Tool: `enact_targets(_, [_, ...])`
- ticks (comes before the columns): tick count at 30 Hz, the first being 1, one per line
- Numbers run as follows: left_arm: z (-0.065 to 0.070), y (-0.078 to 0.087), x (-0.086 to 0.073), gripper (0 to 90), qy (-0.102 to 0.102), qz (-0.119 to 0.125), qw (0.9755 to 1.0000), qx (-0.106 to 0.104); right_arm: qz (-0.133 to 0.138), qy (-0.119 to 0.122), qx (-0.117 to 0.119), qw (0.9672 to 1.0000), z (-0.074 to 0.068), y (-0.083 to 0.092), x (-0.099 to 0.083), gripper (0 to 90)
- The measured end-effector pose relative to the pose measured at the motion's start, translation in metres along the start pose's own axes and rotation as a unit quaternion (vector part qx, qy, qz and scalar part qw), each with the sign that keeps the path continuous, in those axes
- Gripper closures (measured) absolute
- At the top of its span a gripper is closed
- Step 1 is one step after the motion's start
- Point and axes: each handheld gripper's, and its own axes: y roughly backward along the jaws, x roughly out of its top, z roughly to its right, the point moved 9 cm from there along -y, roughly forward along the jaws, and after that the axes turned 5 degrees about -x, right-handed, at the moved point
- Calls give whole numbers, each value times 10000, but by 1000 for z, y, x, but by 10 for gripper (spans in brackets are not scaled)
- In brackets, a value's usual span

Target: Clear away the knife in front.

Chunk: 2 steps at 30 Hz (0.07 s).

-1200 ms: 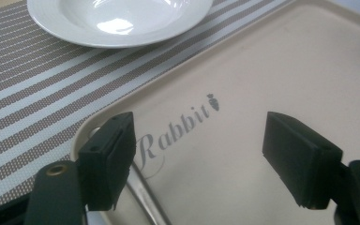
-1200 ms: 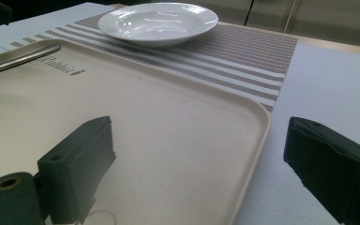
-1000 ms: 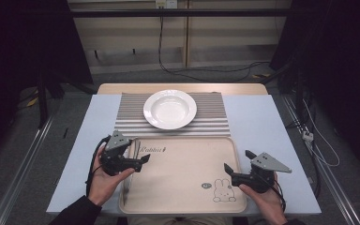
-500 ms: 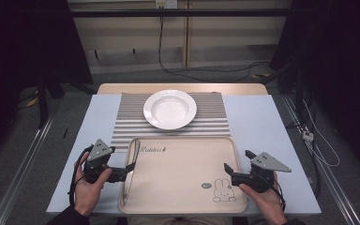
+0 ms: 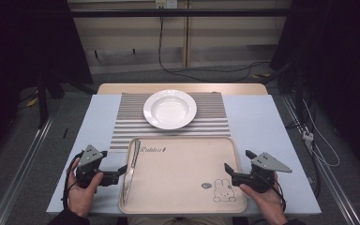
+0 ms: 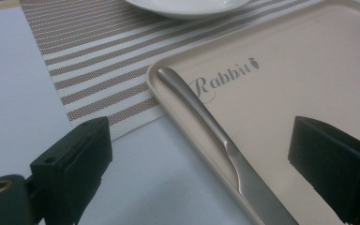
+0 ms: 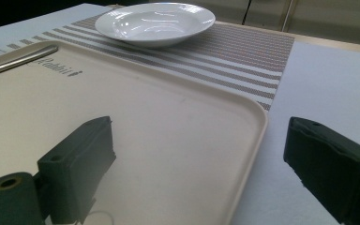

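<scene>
Having just widened and let go, the left tongs (image 5: 121,171) are backing off the knife (image 5: 130,169) lying along the tray's (image 5: 183,206) left edge, while the right tongs (image 5: 227,168) are waiting released.

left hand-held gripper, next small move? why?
Probably ease the left hand-held gripper forward and down so its open jaws straddle the knife, then close. The knife lies along the tray's left rim, just ahead of the jaws, untouched.

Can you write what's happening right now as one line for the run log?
left hand-held gripper: open, beside tray | knife: on tray's left edge | right hand-held gripper: open, at tray's right edge | plate: on mat
</scene>
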Motion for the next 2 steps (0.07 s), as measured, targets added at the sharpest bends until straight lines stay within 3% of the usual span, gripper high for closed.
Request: enact_targets(2, [-1, 0, 0, 64, 78, 38, 10000, 6, 16, 24, -6, 10000, 0, 0, 1, 87])
